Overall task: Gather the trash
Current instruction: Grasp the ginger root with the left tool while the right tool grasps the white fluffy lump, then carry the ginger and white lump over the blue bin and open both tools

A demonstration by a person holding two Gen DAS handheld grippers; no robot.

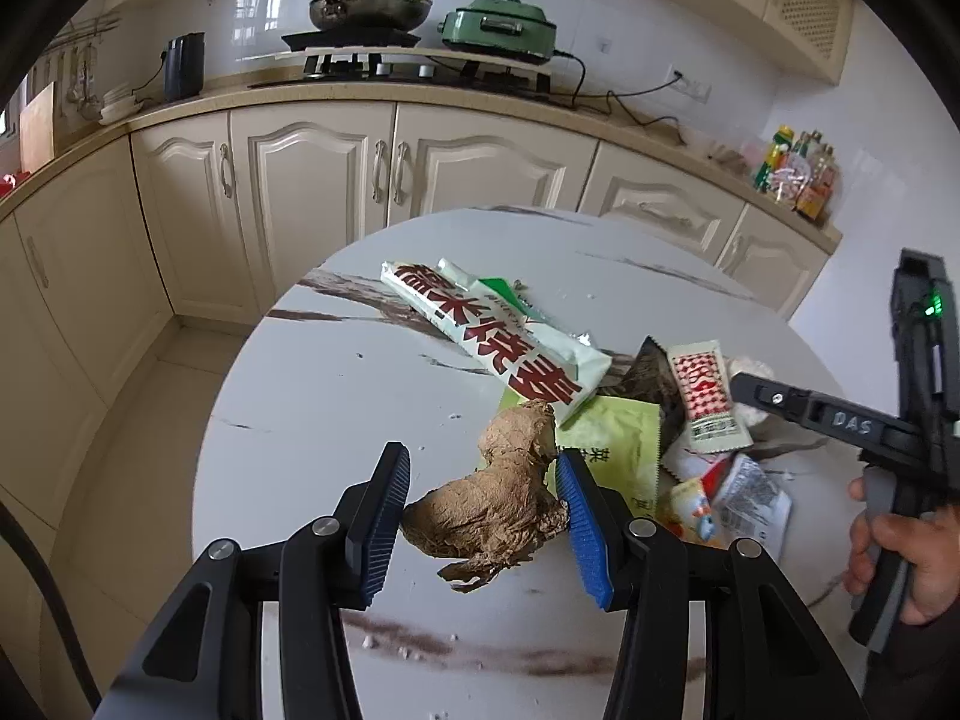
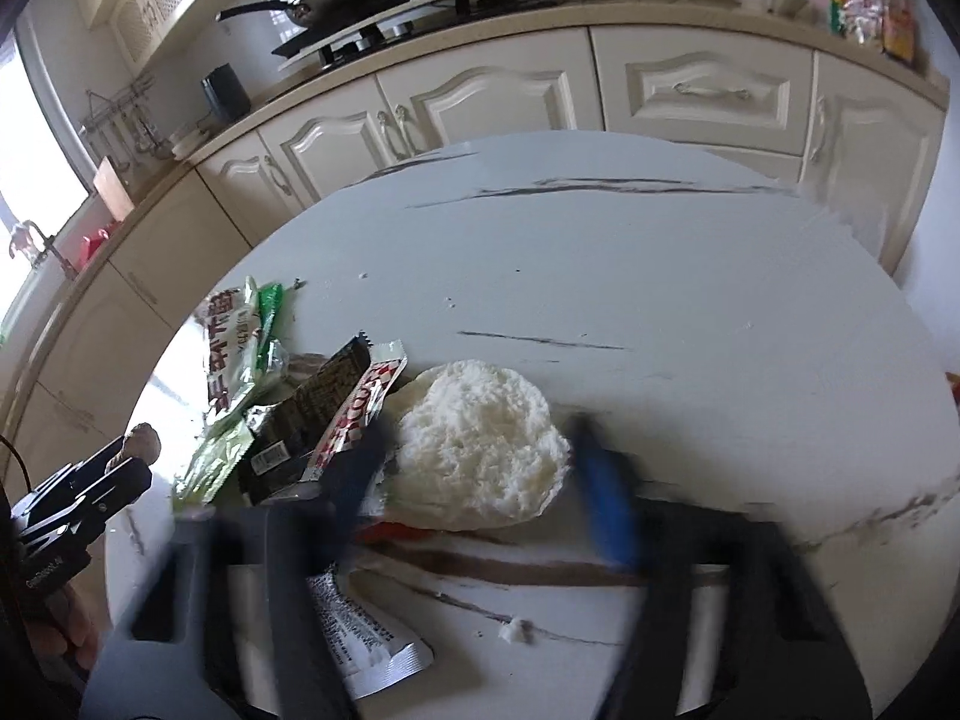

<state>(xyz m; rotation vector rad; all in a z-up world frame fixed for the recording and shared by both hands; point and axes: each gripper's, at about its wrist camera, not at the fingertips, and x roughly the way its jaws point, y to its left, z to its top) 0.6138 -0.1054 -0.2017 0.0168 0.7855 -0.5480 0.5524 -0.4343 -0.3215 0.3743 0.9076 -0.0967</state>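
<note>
Left gripper clamped on brown wad above surface. Right gripper, blurred, jaws straddling white wad; contact unclear. Wrappers at white wad's 9 o'clock.

Large red Chinese characters, apparently 糯米烧麦, run along the white-and-green wrapper on the counter. Raised letters "DAS" mark the arm of the right claw. Print on the small red-checked sachet is illegible.
</note>
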